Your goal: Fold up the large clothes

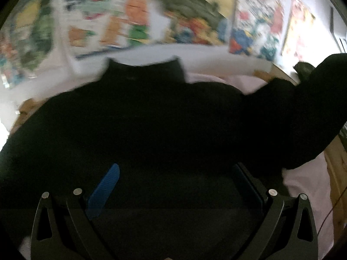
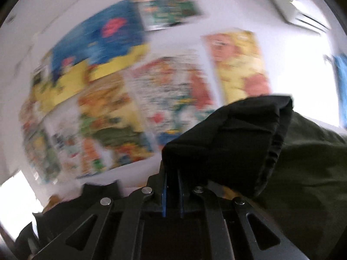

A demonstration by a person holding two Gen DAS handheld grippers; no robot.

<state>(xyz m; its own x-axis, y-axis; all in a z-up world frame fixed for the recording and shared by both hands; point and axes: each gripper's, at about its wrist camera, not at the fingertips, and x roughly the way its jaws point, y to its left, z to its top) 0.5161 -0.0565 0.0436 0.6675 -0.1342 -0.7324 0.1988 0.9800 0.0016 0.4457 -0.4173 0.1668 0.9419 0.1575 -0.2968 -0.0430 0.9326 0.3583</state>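
- Backdrop: blurred posters (image 2: 134, 99) on white wall; pink sheet (image 1: 303, 186) at lower right.
- Black garment (image 1: 151, 117): spread flat, centre frame; folding barely begun.
- Left gripper (image 1: 173, 173): fingers apart, nothing held.
- Right gripper (image 2: 172, 173): clamped on lifted black sleeve (image 2: 227, 143), right of centre.

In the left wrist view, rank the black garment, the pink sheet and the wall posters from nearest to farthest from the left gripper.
1. Black garment: spread right under and ahead of the left gripper, whose jaws stand open.
2. Pink sheet: beneath the garment, showing at the right.
3. Wall posters: beyond the bed, blurred.

No readable text anywhere

posters (image 2: 173, 99) on the wall are just colourful blur in both views; can't make out any words, brands or numbers on them
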